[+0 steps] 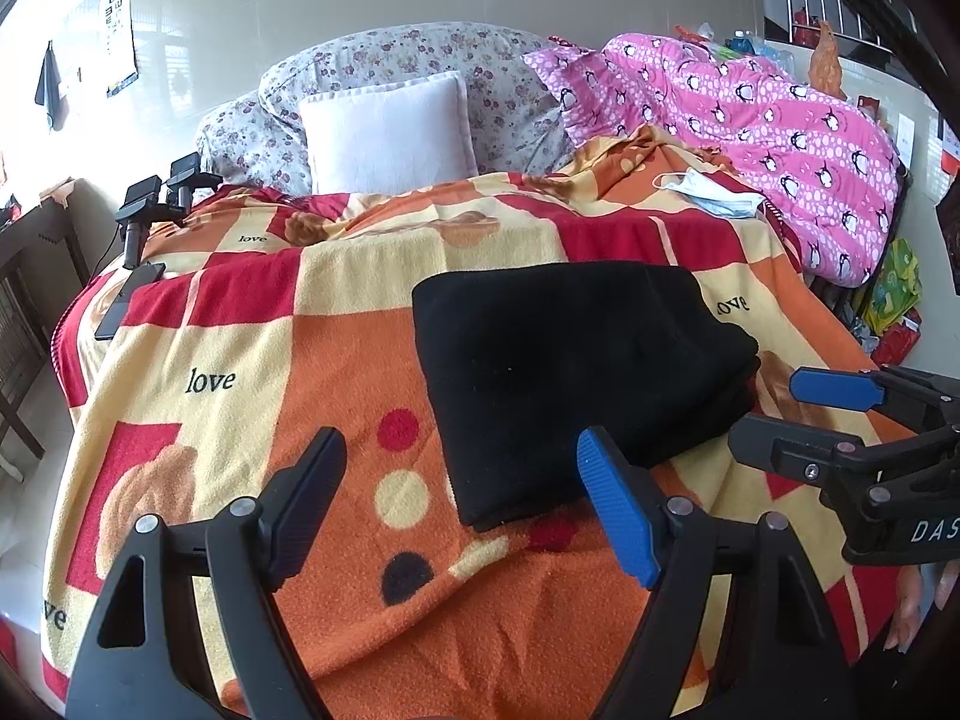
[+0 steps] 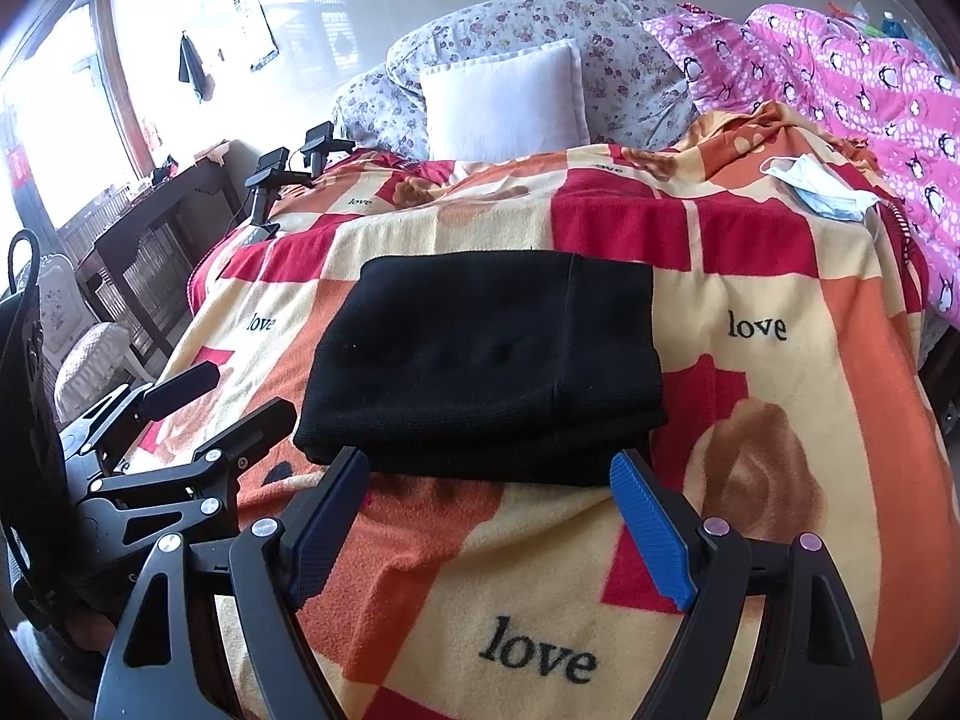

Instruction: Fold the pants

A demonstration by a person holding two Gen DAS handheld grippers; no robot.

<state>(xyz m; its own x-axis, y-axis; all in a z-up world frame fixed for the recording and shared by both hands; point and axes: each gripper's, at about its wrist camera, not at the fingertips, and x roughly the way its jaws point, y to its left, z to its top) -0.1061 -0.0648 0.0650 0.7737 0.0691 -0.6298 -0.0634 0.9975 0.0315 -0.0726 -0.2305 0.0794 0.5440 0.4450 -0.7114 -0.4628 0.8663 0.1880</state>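
The black pants lie folded into a compact rectangle on the orange, red and cream "love" blanket. They also show in the right wrist view. My left gripper is open and empty, just short of the pants' near left corner. My right gripper is open and empty, hovering at the pants' near edge. The right gripper shows in the left wrist view to the right of the pants. The left gripper shows in the right wrist view to the left of the pants.
A white pillow and floral bedding lie at the bed's head. A pink penguin quilt is at the back right, with a face mask near it. Black clamp mounts stand at the left edge. A dark table stands left of the bed.
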